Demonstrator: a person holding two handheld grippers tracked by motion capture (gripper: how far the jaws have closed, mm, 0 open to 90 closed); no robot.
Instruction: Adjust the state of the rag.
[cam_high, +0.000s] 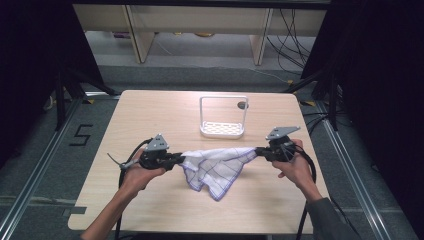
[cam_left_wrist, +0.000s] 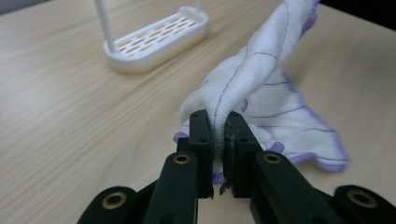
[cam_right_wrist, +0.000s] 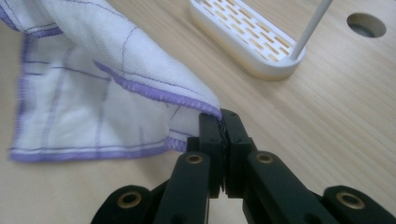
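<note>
While the left gripper (cam_high: 179, 159) and right gripper (cam_high: 258, 151) each pinched 1 corner, the white cloth (cam_high: 217, 167) hung stretched between them, sagging onto the table (cam_high: 150, 112) near the middle. Beyond it stood a white rack (cam_high: 223, 129). Floor tape at far left read "5" (cam_high: 81, 135). Cloth folds hid its underside.
</note>
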